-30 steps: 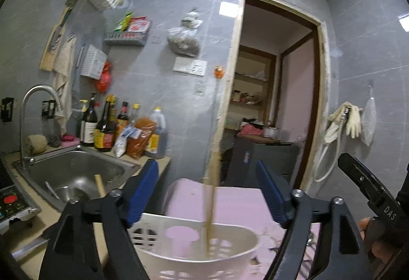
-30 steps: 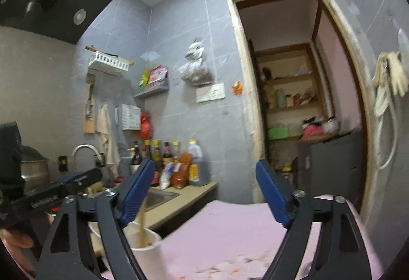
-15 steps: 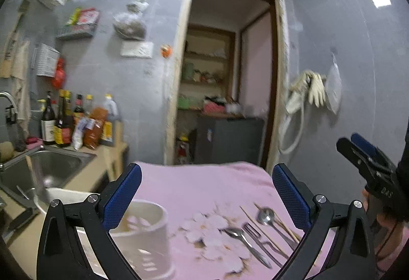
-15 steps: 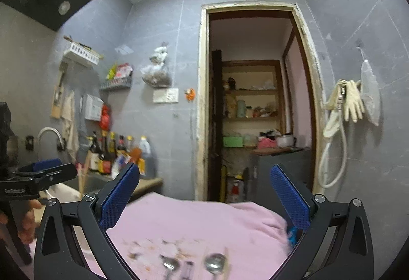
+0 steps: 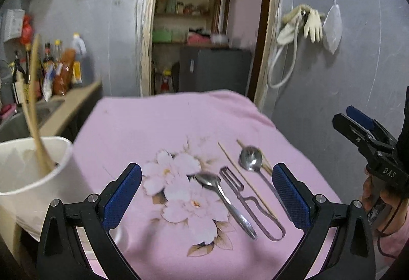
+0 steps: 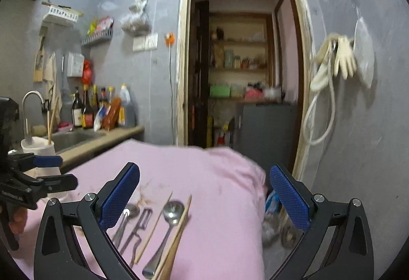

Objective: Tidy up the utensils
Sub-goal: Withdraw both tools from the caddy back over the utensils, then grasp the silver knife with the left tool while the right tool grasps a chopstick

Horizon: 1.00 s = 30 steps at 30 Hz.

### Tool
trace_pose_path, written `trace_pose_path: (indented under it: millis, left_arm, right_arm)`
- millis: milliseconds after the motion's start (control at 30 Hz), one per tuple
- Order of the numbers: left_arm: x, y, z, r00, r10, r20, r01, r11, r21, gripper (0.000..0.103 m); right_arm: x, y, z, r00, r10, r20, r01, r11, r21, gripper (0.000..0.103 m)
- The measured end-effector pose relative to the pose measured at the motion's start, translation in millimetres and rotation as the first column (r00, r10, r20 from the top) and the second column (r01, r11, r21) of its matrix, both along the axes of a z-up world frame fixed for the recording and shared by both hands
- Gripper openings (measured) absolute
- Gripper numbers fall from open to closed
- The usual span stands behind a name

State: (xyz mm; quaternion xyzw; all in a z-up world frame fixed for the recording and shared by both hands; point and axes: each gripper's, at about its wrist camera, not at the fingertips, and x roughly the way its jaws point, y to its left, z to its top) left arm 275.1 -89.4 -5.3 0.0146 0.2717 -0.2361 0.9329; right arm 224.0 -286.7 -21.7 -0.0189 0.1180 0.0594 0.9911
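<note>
On the pink floral cloth lie two metal spoons, a metal peeler and thin wooden chopsticks. A white utensil holder at the left holds two wooden chopsticks. My left gripper is open and empty, hovering above the spoons and peeler. My right gripper is open and empty above the same utensils: spoon, peeler, chopsticks. The holder shows far left in the right wrist view.
A kitchen counter with a sink, tap and sauce bottles runs along the left. An open doorway with shelves and a grey cabinet is behind the table. Gloves and a hose hang on the right wall.
Both grippers swung right and tilted down, from the white holder toward the utensils on the cloth. The holder slid to the left edge of both views.
</note>
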Motion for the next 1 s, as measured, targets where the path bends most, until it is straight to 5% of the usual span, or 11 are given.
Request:
trace_pose_path:
  millis: [233,500,733,1000]
  left_arm:
    - [29,-10,-22,0.989,-0.023,-0.149,0.026,1.000,0.014,0.081]
    - [65,-11,-41,0.943,-0.052,-0.330,0.043,0.998,-0.036,0.052]
    - [89,-2,-52,0.878,-0.081,-0.472,0.022,0.991,-0.130,0.031]
    - [103,18,-53,0.844,-0.095,-0.528,-0.011,0.981,-0.195,0.014]
  right_arm:
    - [32,0,-24,0.980,0.051,-0.194,-0.053,0.999,-0.004,0.071]
    - [62,6,-47,0.920,0.128,-0.371,-0.128,0.991,0.024,0.044]
    - [87,7,-60,0.849,0.184,-0.496,-0.159,0.983,0.092,0.033]
    - [104,4,-69,0.799,0.202,-0.567,-0.149,0.979,0.138,0.015]
